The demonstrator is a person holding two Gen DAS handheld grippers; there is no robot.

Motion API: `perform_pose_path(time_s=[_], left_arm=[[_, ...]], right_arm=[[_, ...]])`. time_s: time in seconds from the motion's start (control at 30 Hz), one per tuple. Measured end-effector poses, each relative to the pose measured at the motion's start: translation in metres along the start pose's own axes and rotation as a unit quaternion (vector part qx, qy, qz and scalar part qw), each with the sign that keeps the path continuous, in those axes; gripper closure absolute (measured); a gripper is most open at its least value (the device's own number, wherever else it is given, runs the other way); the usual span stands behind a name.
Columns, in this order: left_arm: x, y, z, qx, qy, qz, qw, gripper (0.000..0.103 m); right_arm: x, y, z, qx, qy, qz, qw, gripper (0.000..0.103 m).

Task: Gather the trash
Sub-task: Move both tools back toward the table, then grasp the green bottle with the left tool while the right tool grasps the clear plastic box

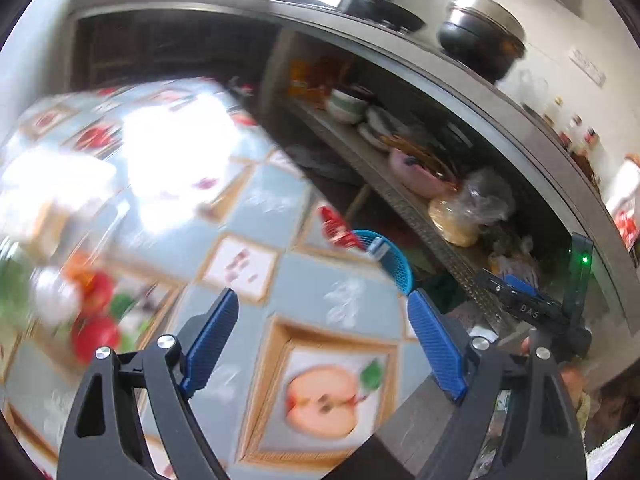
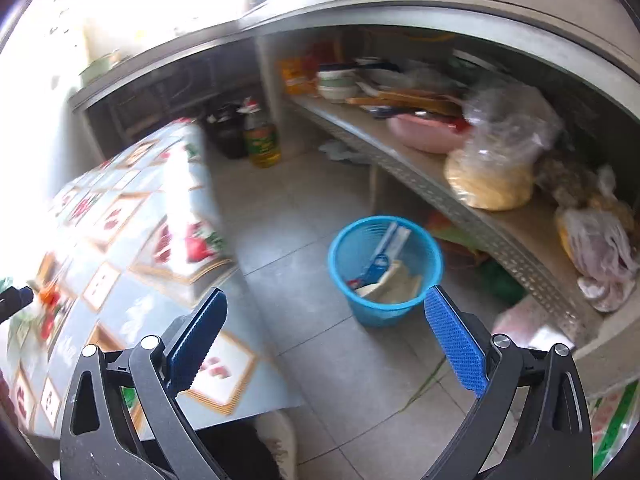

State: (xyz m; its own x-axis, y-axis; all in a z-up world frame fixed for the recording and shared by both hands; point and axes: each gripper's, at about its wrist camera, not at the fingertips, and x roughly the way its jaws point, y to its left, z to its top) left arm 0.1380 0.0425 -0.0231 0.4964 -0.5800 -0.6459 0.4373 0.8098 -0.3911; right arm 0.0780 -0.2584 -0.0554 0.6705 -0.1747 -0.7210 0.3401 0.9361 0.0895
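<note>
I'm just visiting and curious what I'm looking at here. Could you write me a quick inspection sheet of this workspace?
Surface: table under a fruit-print cloth; grey tiled floor beside it.
Job's things: blue bin on the floor, already holding cardboard and a blue-and-white package; a red wrapper at the table's edge.
Clutter: blurred red, white and green items on the table, unclear what.
Grippers: left gripper and right gripper both open, nothing between the pads.
Cables: nothing seen.
Surroundings: shelf with bowls and plastic bags; oil bottle on the floor; pot on the counter.
</note>
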Motion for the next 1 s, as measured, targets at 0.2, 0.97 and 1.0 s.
perform_pose_path(time_s=[0.2, 0.97, 1.0], left_arm=[[-0.034, 0.035, -0.033, -0.024, -0.037, 0.035, 0.9984, 0.019], [-0.111, 0.224, -0.039, -0.365, -0.163, 0.166, 0.9013, 0.019], [-0.11, 0.23, -0.039, -0.38, -0.164, 0.157, 0.8968, 0.019]], right_arm=[[-0.002, 0.047, -0.001, -0.041, 0.016, 0.078, 0.996, 0.008], [0.019, 0.225, 0.058, -0.139, 0.043, 0.319, 0.936, 0.008], [0.023, 0.238, 0.063, -0.148, 0.047, 0.335, 0.929, 0.008]])
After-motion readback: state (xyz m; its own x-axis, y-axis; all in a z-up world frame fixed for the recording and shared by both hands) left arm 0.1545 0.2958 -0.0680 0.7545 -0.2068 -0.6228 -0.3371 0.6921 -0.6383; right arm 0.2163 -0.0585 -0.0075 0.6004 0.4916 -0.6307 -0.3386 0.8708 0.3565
